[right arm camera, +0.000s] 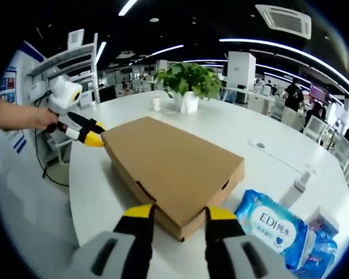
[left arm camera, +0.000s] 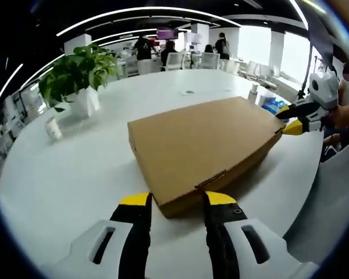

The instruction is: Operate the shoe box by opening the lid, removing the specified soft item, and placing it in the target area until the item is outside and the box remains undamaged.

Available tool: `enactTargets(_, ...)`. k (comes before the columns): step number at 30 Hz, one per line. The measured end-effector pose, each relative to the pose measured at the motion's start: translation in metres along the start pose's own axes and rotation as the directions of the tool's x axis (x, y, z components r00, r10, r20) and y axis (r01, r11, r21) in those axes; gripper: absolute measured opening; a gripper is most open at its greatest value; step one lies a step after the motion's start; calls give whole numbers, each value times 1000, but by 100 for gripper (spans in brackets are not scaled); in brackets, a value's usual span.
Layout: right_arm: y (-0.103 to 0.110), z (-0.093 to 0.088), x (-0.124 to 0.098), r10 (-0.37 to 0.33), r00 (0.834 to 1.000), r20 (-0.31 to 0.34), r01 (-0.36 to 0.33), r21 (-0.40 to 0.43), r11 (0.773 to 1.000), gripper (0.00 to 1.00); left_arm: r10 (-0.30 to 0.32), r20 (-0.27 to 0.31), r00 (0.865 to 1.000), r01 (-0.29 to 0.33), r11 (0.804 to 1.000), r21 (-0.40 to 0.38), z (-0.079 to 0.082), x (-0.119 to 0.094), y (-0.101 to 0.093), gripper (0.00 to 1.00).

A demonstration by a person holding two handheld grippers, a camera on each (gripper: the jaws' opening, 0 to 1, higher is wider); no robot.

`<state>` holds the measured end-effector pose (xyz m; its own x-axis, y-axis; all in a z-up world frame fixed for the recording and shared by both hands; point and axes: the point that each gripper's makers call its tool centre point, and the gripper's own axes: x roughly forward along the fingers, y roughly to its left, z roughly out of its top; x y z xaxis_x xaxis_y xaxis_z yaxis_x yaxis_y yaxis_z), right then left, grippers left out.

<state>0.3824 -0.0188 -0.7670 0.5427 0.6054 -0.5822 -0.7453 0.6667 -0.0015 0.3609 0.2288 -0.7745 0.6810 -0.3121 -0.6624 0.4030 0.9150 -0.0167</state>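
Closed shoe box on white table, a gripper at each end.

Left gripper view: potted plant (left arm camera: pixel 75 75) far left with a small cup (left arm camera: pixel 53 129) beside it; shoe box (left arm camera: pixel 203 148) lies flat mid-table, lid down; left gripper (left arm camera: pixel 177 200) has its jaws parted, empty, straddling the near corner; right gripper (left arm camera: pixel 292 127) sits at the far corner, gap unclear. Right gripper view: its own jaws spread, empty, at the box corner; wet-wipes pack (right arm camera: pixel 273 226) just right of the box.
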Motion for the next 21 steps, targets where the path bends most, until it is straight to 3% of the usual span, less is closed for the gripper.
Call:
enactTargets(10, -3, 1, 3, -15, 1000, -2, 15, -12, 1000, 32, -4, -5, 1000, 4, 1000, 4, 5, 7, 5, 35)
enactTargets(21, -21, 9, 20, -21, 1000, -19, 21, 20, 1000, 33, -13, -15, 1000, 13, 1000, 13, 22, 26, 17, 35)
